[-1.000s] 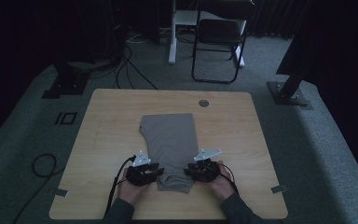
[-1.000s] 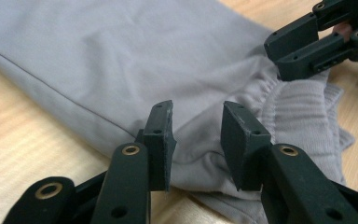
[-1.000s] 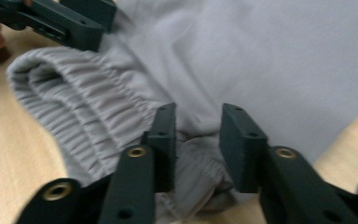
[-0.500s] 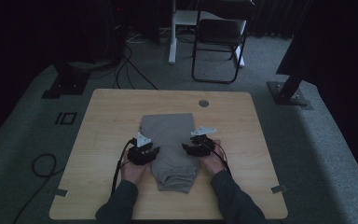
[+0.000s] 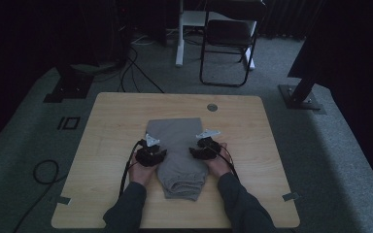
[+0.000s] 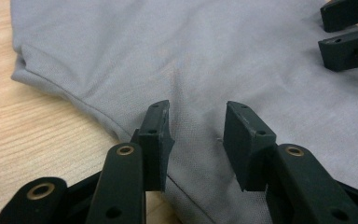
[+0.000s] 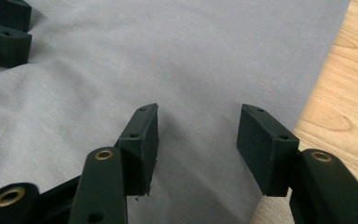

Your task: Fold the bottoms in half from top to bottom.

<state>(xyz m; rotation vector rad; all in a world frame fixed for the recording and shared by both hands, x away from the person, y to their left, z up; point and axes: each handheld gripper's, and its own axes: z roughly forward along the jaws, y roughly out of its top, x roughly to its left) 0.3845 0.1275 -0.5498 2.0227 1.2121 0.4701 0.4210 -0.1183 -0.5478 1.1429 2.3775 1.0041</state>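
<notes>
Left gripper (image 6: pixel 197 135): jaws spread, empty, over the cloth (image 6: pixel 205 60) just inside its left edge. Right gripper (image 7: pixel 197 140): jaws spread, empty, cloth beneath and between them, its right edge by the right jaw. Cloth lies folded on the table (image 5: pixel 102 121).

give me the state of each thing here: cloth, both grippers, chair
grey cloth: folded, lying flat on the table, rolled edge nearest the person
left gripper: open, over the cloth's left edge
right gripper: open, over the cloth's right edge
folding chair: unfolded, standing beyond the table
</notes>
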